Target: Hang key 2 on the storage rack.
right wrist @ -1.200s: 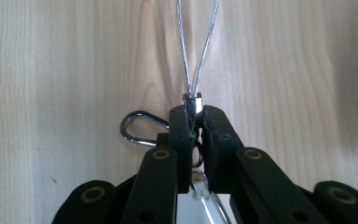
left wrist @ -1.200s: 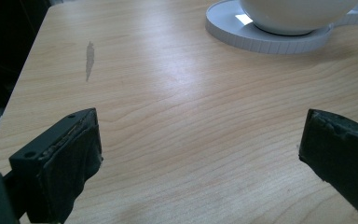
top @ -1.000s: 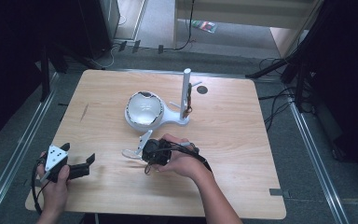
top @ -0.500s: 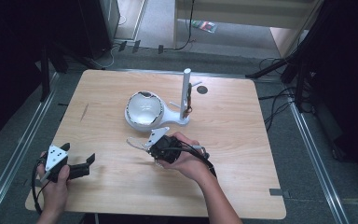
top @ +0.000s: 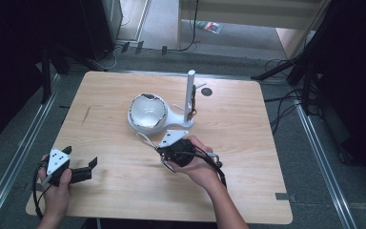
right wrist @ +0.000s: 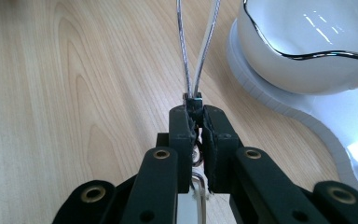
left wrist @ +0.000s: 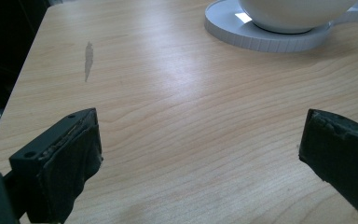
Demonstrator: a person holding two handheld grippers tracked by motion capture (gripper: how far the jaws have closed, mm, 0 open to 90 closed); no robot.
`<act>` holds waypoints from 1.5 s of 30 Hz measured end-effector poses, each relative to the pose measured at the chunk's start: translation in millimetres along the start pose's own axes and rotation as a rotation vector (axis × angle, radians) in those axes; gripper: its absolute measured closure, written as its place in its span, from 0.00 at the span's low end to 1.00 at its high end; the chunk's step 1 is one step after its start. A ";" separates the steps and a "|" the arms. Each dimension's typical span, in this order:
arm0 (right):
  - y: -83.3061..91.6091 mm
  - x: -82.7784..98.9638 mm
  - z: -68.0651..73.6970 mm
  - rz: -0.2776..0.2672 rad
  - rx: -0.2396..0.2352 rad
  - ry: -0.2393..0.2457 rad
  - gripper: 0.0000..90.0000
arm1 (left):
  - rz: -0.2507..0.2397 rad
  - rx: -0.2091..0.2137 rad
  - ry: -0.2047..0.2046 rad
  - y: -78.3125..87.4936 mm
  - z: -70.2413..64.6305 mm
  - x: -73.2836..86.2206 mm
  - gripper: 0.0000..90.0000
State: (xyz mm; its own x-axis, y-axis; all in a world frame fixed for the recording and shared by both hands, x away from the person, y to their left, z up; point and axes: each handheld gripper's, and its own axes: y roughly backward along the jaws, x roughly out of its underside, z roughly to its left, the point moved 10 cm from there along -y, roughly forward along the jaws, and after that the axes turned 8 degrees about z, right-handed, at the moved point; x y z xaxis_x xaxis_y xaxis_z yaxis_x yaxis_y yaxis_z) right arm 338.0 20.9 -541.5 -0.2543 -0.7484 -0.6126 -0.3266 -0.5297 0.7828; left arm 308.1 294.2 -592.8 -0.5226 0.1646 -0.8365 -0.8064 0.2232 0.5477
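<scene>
Wooden counter [top: 248, 157] stood over grey flooring, dark surroundings. White bowl [top: 147, 110] sat on a white stand [top: 171, 119] with an upright post [top: 189, 95], mid-counter. Right gripper [right wrist: 196, 108] lay just near the stand, fingers clamped on a thin clear wire loop [right wrist: 196, 42] that pointed past the bowl's left side. Left gripper [top: 71, 168] rested at the near-left corner, fingers wide apart, nothing between them.

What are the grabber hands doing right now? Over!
Right gripper shut on thin clear loop, beside white bowl. Left gripper open, holding nothing, over bare table. Nothing in the way.
</scene>
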 end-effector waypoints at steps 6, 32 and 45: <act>10.8 -0.7 -4.6 -0.056 0.015 -0.027 0.94 | -0.008 -0.005 -0.002 0.8 -0.6 -0.3 0.00; 64.1 -6.4 -34.5 -0.284 0.132 -0.203 0.94 | -0.057 -0.078 0.021 5.3 6.4 -2.6 0.00; 79.5 -1.6 -54.1 -0.340 0.219 -0.273 0.94 | -0.057 -0.047 0.012 5.0 4.1 -2.8 0.00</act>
State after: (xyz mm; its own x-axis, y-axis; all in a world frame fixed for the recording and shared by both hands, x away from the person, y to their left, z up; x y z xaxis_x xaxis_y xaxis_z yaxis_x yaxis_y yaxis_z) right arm 361.7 -41.6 -472.3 -0.3197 -0.3999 -0.8590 -0.6094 -0.6075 0.5095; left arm 306.7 298.7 -587.7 -0.4787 0.1418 -0.8664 -0.8466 0.1867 0.4983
